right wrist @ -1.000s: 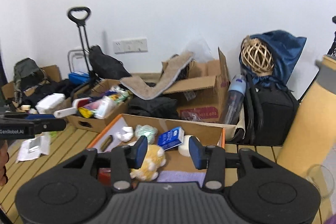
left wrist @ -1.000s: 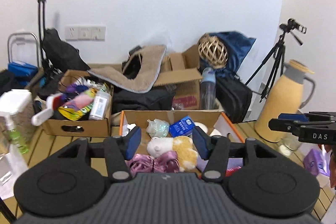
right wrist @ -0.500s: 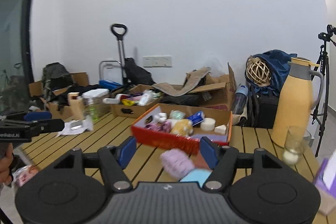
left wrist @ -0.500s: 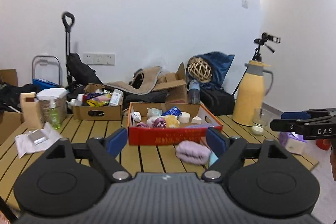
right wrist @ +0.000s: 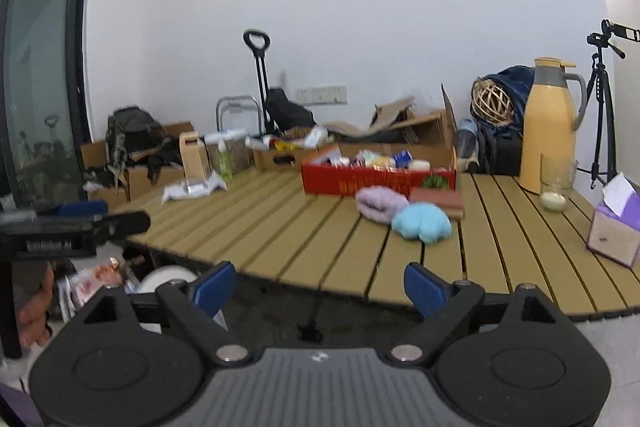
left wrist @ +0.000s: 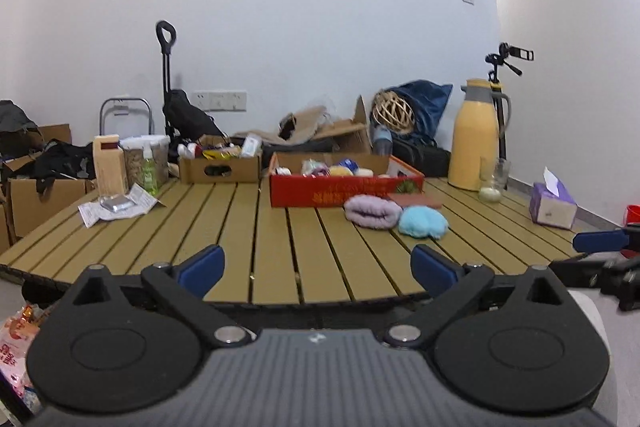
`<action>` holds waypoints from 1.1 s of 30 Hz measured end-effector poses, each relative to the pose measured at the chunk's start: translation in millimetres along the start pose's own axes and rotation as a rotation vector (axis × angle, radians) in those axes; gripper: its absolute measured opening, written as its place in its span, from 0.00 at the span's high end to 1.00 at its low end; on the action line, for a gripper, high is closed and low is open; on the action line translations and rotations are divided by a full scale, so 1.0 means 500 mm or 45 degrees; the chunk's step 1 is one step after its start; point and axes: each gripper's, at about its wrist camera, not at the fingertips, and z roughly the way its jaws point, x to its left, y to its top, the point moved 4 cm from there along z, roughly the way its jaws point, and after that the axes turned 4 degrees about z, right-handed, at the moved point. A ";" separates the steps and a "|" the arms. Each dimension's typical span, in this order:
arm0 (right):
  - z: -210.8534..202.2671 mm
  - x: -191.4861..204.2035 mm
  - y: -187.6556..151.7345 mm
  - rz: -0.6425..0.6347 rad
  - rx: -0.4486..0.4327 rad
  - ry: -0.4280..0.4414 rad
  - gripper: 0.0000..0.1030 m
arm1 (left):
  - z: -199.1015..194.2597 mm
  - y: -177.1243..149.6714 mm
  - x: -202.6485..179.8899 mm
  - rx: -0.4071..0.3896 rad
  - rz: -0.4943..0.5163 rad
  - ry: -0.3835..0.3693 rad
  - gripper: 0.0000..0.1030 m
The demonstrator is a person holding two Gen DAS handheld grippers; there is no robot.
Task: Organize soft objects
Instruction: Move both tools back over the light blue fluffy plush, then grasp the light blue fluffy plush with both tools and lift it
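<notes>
We see the slatted table [left wrist: 280, 243] first, then the red box [left wrist: 344, 187] at its far side, holding small items. Just in front of it lie a lilac rolled cloth [left wrist: 372, 211] and a blue plush pad [left wrist: 423, 223], touching. Both look light and squashy; we would pinch each across its middle. Our left gripper [left wrist: 316, 265] and right gripper [right wrist: 318, 285] gape wide, empty, short of the table's near edge.
</notes>
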 end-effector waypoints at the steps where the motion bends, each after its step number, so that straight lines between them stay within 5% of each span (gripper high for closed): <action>1: 0.003 -0.003 -0.008 0.000 0.005 -0.019 0.12 | 0.002 -0.002 -0.005 0.005 0.006 0.000 0.02; 12: 0.061 -0.066 -0.020 0.144 -0.098 -0.144 0.12 | 0.082 -0.024 -0.007 0.071 -0.021 0.021 0.01; 27: 0.275 -0.180 -0.012 0.305 0.011 -0.162 0.13 | 0.329 -0.011 -0.079 0.183 0.049 -0.125 0.01; 33: 0.365 -0.249 0.041 0.383 0.017 -0.125 0.28 | 0.445 0.017 -0.117 0.221 0.046 -0.211 0.02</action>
